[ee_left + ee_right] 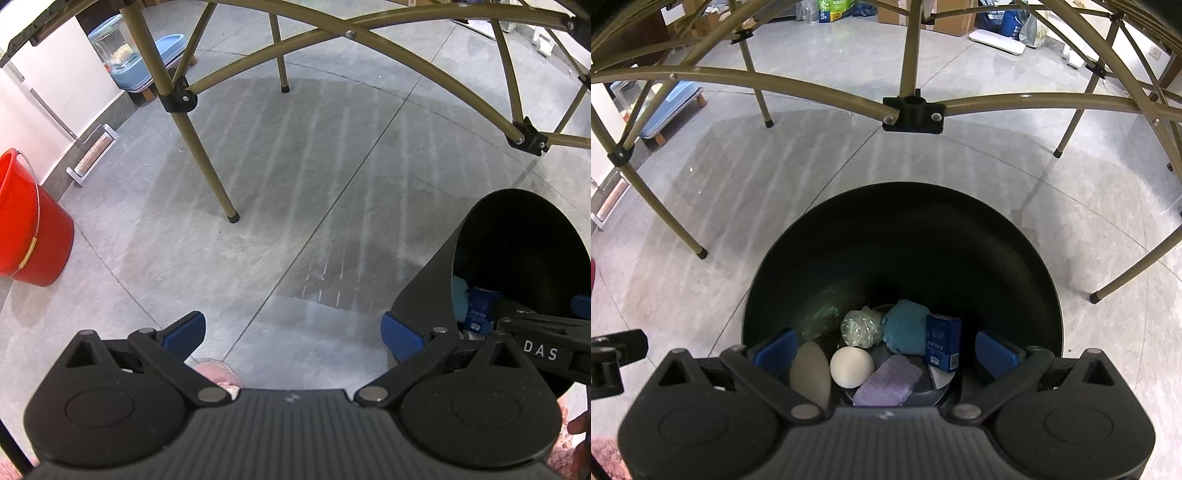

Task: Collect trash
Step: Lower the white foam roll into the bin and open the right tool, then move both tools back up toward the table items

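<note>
Over the black bin (960, 236) the right gripper (886, 350) is held, fingers released wide, nothing between them; trash (a white ball (851, 367), a blue carton (942, 345)) lies inside. A drop is judged done. The left gripper (293, 332) is open, empty; more trash must be sought.

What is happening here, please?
A person is collecting trash with two hand-held grippers. The right gripper is open above a black bin on the floor beside a folding table. In the bin lie a white ball, a blue carton, a teal wad, a purple sponge and crumpled plastic. The left gripper is open and empty over bare floor.
</note>
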